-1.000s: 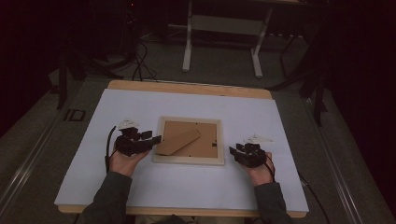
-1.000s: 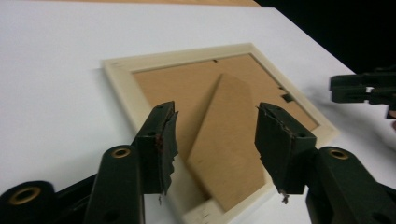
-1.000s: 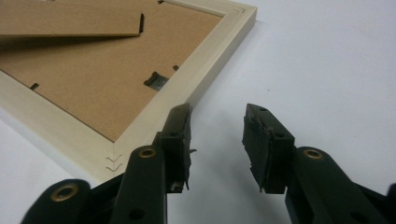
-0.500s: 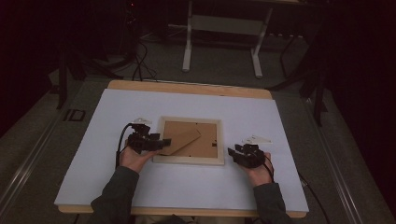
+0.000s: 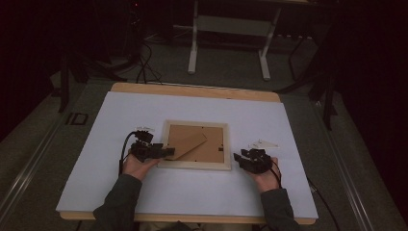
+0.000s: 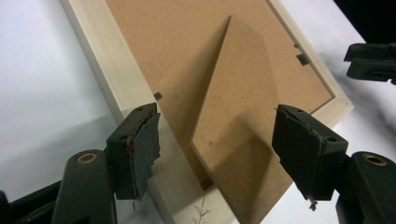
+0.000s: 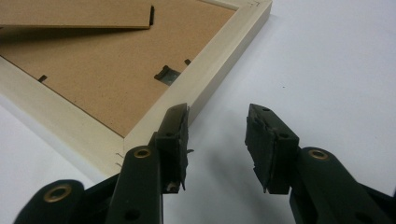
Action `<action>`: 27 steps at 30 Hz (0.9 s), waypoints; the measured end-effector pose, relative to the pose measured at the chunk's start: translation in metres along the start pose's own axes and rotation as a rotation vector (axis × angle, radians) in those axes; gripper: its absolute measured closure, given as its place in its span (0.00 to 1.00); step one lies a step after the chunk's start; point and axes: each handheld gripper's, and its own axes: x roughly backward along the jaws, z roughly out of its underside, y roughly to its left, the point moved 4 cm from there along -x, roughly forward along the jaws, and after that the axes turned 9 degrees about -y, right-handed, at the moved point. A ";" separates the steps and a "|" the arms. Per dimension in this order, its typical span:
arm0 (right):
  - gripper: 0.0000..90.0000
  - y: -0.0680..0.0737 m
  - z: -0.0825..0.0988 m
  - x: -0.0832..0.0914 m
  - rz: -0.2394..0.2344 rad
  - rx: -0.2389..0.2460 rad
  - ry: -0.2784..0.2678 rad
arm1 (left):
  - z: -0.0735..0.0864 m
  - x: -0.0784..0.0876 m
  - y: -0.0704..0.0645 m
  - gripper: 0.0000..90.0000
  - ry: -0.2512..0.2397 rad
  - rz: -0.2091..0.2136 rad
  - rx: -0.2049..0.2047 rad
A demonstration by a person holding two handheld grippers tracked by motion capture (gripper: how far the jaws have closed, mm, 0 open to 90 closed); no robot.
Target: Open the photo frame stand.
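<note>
A pale wooden picture frame (image 5: 196, 123) lies face down on the white table cover, its brown backing board (image 5: 214, 139) up. A brown stand flap (image 5: 190, 147) hinged on the backing points at the frame's left edge. My left gripper (image 5: 168, 152) reaches over that edge. Its jaws have just been opening and stand open (image 6: 217, 140) either side of the stand flap's tip (image 6: 243, 121) and the frame rail (image 6: 107, 60), pads clear of both. My right gripper (image 5: 238, 158) rests by the frame's near right corner, open (image 7: 217, 135), with bare table between its jaws and the frame rail (image 7: 210, 74) beside one jaw.
The white cover (image 5: 288, 120) spreads wide around the frame, and the table's wooden edge (image 5: 192, 89) shows at the back. Beyond it stand a desk's metal legs (image 5: 192, 48) and floor cables (image 5: 144, 62). The right gripper (image 6: 371, 60) shows across the frame in the left gripper view.
The left gripper has moved right and down onto the frame's left edge. The stand flap now lies lower against the backing. The right gripper has kept still.
</note>
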 end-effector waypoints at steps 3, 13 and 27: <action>0.65 0.000 0.000 0.000 -0.001 0.001 -0.001 | 0.000 -0.001 -0.001 0.39 0.005 0.022 0.016; 0.64 0.000 0.000 0.000 -0.005 0.000 -0.002 | -0.008 -0.001 -0.012 0.47 0.000 0.056 0.040; 0.64 0.002 -0.001 -0.001 -0.010 0.003 0.000 | -0.019 0.006 -0.017 0.61 -0.034 0.088 0.104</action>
